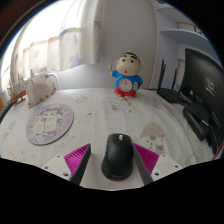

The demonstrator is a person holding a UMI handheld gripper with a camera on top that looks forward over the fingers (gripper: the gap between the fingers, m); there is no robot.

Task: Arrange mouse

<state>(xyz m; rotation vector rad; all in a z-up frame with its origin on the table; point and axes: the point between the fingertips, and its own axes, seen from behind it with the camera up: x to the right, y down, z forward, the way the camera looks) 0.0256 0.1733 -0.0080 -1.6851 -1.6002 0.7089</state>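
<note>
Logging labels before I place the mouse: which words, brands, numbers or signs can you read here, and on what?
None can be read.
Black mouse, between the fingers of the hand-held gripper: no marking shows on it.
Round patterned mat: only a pattern, too blurred to tell whether it holds letters.
Cartoon boy figure: red shirt, no writing visible.
Dark equipment beyond the mouse: any labels too small to read.

Desk clutter on a pale patterned tablecloth

A cartoon boy figurine in red shirt and yellow shorts (pixel 126 74) stands at the far middle; a round grey patterned mat (pixel 50 124) lies near left, a white ceramic teapot (pixel 40 88) behind it; a black laptop (pixel 200 95) sits far right on the pale patterned tablecloth (pixel 100 115).
</note>
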